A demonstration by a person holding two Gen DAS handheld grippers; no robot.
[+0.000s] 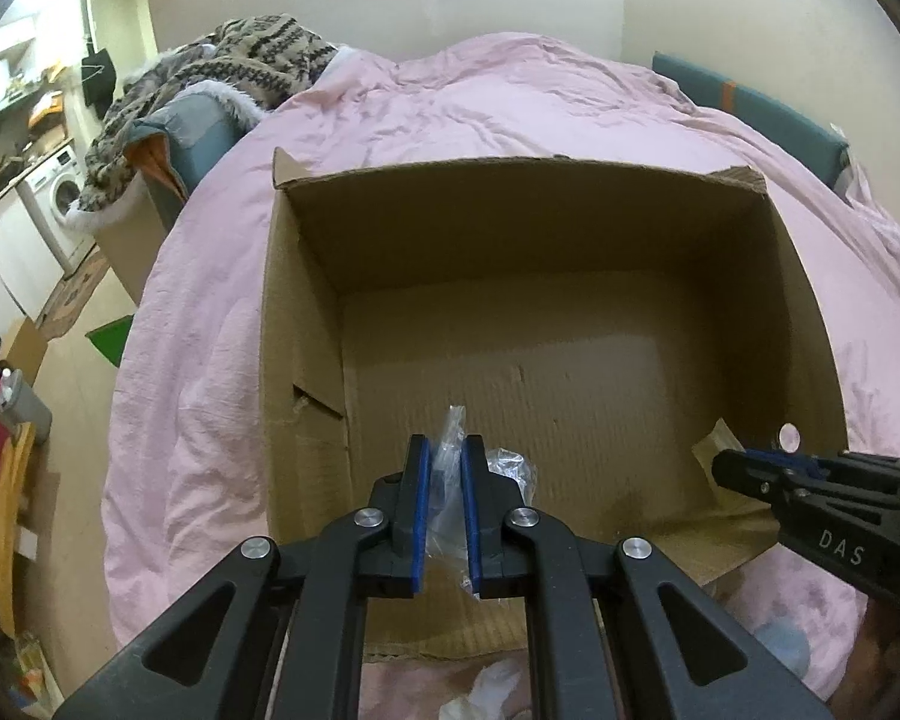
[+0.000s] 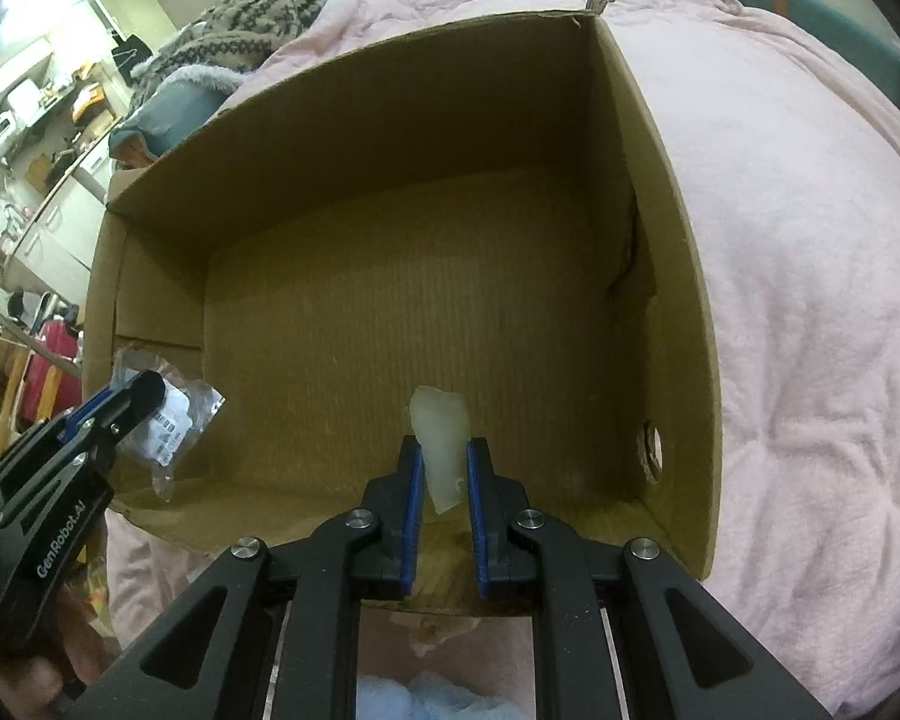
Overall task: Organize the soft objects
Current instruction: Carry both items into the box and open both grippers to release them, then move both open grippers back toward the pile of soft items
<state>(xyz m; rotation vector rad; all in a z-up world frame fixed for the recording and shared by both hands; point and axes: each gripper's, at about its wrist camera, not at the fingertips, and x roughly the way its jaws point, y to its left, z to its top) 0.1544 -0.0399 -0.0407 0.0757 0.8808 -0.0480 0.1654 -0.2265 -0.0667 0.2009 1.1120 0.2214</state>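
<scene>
Clear plastic bag (image 1: 450,480) is sitting pinched between the pads of the left gripper (image 1: 447,468), crumpled, sticking up and forward past the fingertips, long axis roughly along the fingers. Left gripper is nearly closed on it, only the film filling the gap.

Pale translucent soft piece (image 2: 441,450) is sitting in the right gripper (image 2: 444,474), also narrowed down onto it, long axis running forward-up out of the jaws.

Both are hanging over the near edge of the cardboard box (image 2: 684,312), just inside the rim; box floor is lying ahead of and below each gripper. Judging by that, next move is just opening to drop; neither arm is meaningfully nearer, both are already over the opening.

Count: one bag, one pale piece, one box, two grippers. Nothing else visible inside the box.

Box is resting on the pink duvet (image 1: 210,276) of the bed. Something pale blue and fluffy (image 2: 414,699) is lying below the right gripper, behind the box; can't tell what it is.
</scene>
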